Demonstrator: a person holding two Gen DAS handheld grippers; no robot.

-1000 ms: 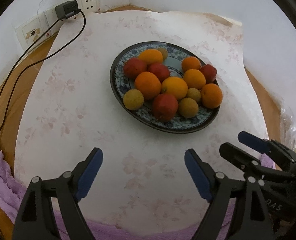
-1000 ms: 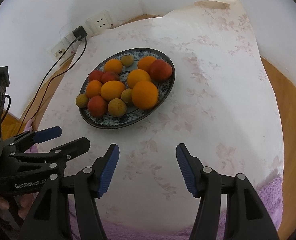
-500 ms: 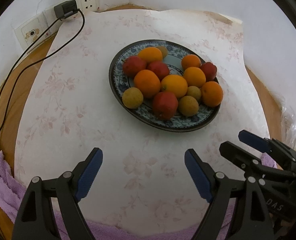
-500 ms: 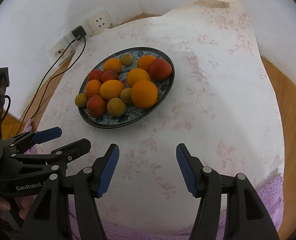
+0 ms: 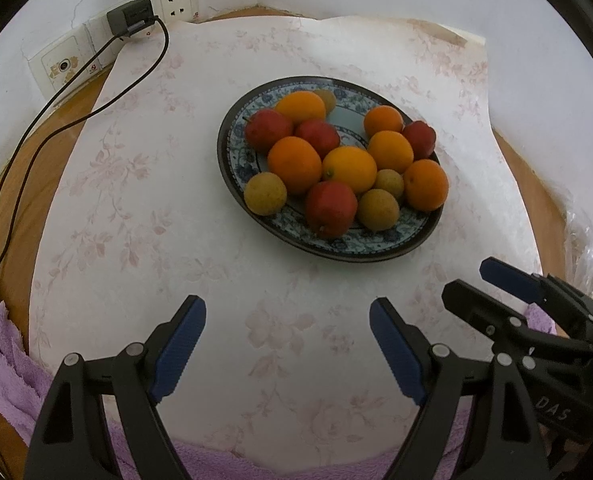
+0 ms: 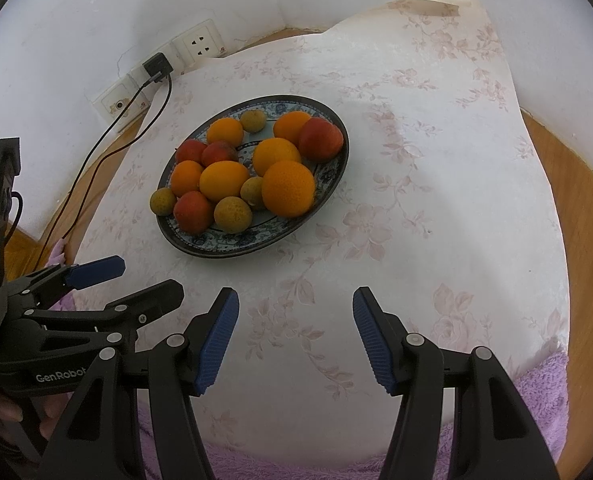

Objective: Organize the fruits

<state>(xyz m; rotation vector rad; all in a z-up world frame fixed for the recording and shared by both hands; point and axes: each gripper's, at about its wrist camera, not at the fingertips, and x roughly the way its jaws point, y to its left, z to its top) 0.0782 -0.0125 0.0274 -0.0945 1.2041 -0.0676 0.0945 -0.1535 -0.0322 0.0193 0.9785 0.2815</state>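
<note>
The fruits are all heaped on the blue-patterned plate (image 5: 338,246), which sits toward the far side of the table (image 5: 144,216), nearer the wall corner than my edge. My left gripper (image 5: 286,350) hangs over the near edge with its jaws spread wide and nothing between them; my right gripper (image 6: 295,334) is beside it, jaws parted less widely, also empty. Neither touches the plate.

I'd judge the oranges (image 5: 294,165) firm and fairly heavy, with a pebbled skin that should give the pads some bite. The red fruits (image 5: 330,209) look smooth and glossy, so likelier to slip and to bruise under a hard squeeze. The small yellow-green fruits (image 5: 265,193) seem light and hard, but small enough to roll out of a loose grip. Everything here is round, so I'd take each across its widest middle, pads on opposite sides, closing gently.

The fruits touch one another, so pulling one from the centre could set its neighbours rolling. The small one at the plate's left rim and the red one at the near rim look easiest, with open space on my side. The plate itself seems ceramic and could slide on the flowered table cover.

A black cable (image 5: 96,92) runs from a plug at the wall sockets (image 5: 176,2) down the table's left edge, well clear. A purple towel (image 5: 4,352) lies along the near edge under my grippers
</note>
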